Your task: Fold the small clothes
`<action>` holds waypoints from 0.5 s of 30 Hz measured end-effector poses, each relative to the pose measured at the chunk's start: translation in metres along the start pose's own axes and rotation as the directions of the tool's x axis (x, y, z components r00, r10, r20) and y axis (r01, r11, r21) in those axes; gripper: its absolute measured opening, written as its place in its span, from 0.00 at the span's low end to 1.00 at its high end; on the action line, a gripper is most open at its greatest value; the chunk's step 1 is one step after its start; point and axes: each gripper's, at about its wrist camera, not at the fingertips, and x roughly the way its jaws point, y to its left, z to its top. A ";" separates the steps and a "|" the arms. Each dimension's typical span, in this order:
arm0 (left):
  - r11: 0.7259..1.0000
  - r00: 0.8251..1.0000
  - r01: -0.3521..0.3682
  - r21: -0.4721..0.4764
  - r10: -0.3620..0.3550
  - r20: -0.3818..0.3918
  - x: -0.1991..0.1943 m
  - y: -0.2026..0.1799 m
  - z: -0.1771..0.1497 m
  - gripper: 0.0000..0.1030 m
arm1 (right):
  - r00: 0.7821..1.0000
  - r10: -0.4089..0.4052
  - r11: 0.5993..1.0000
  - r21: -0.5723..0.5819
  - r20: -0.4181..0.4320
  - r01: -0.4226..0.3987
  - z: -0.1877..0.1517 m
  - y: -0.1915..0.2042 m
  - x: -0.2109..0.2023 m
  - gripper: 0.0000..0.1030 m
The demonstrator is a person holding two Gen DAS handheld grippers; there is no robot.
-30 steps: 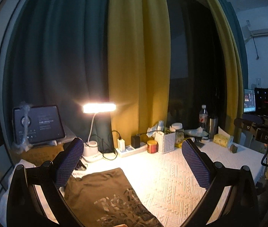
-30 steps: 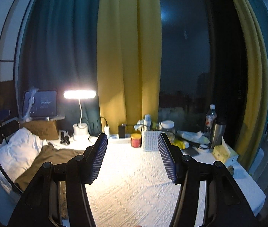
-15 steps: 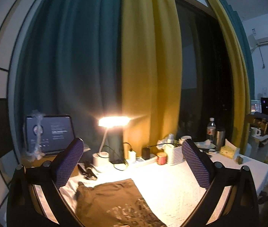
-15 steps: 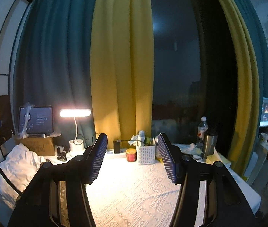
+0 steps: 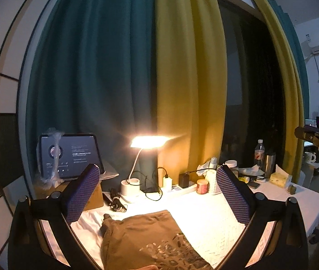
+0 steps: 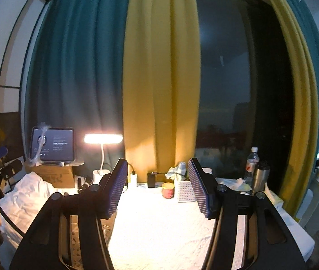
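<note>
A brown printed garment (image 5: 145, 240) lies flat on the white textured tablecloth (image 5: 206, 216), at the bottom middle of the left wrist view. My left gripper (image 5: 157, 180) is open and empty, held above the garment's far end. My right gripper (image 6: 157, 177) is open and empty, held above the bare tablecloth (image 6: 159, 229); only a strip of the garment's print (image 6: 76, 247) shows behind its left finger. A heap of white cloth (image 6: 26, 198) lies at the table's left.
A lit desk lamp (image 5: 148, 141), a tablet (image 5: 69, 155) on a cardboard box, a power strip with chargers (image 5: 182, 185), a red tin (image 6: 168, 190), a white basket (image 6: 185, 191), a bottle (image 6: 251, 164) and a steel flask (image 6: 260, 176) line the back edge before the curtains.
Both grippers have tilted upward and drawn back, so the table sits lower in both views. The garment lies as before. Both stay open.
</note>
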 end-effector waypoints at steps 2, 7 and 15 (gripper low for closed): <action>1.000 1.000 -0.008 0.002 0.008 0.003 -0.001 0.001 -0.001 0.99 | 1.000 0.006 1.000 -0.008 -0.011 -0.006 -0.001 0.004 0.005 0.57; 1.000 1.000 -0.002 0.000 0.002 0.008 -0.002 -0.001 0.000 0.99 | 0.999 0.013 1.000 -0.016 -0.035 -0.013 -0.005 0.008 0.013 0.57; 1.000 1.000 0.014 -0.014 -0.014 -0.006 0.001 -0.004 -0.001 0.99 | 0.999 -0.008 1.000 -0.004 -0.053 0.008 -0.011 -0.001 0.016 0.57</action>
